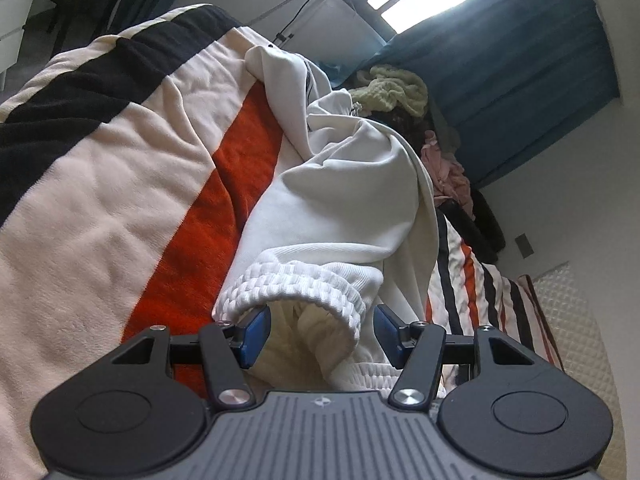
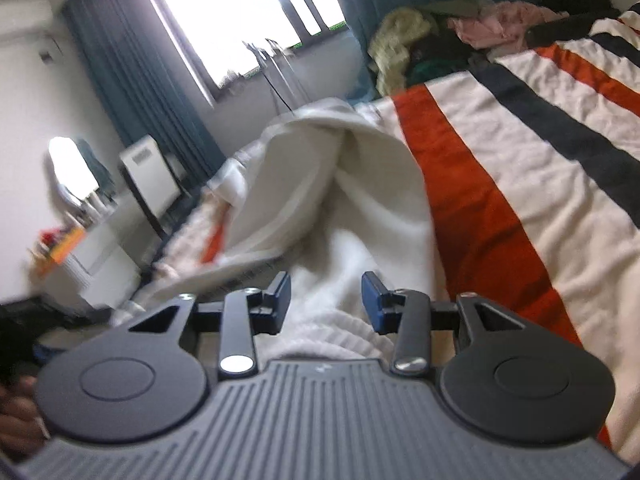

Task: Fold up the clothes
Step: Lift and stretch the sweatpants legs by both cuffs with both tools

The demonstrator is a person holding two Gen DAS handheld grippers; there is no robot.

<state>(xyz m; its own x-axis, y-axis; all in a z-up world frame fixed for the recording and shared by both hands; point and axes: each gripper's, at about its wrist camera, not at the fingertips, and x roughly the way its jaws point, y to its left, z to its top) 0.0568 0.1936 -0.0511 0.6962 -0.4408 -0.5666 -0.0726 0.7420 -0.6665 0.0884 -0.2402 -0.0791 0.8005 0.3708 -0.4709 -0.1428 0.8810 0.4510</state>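
A white sweatshirt [image 1: 340,184] lies crumpled on a bed covered by a striped blanket [image 1: 100,184] in cream, orange and black. In the left wrist view my left gripper [image 1: 320,332] is open, its blue pads either side of a ribbed white cuff [image 1: 296,284] without squeezing it. In the right wrist view the same white garment [image 2: 352,208] is bunched near the bed's left edge on the blanket [image 2: 540,152]. My right gripper [image 2: 326,300] is open, with ribbed white hem fabric [image 2: 332,336] lying between and below its pads.
A pile of other clothes, yellow-green, pink and dark [image 1: 400,92], sits at the far end of the bed; it also shows in the right wrist view [image 2: 460,32]. Blue curtains [image 2: 120,72] and a bright window are behind. A white dresser with clutter [image 2: 88,256] stands beside the bed.
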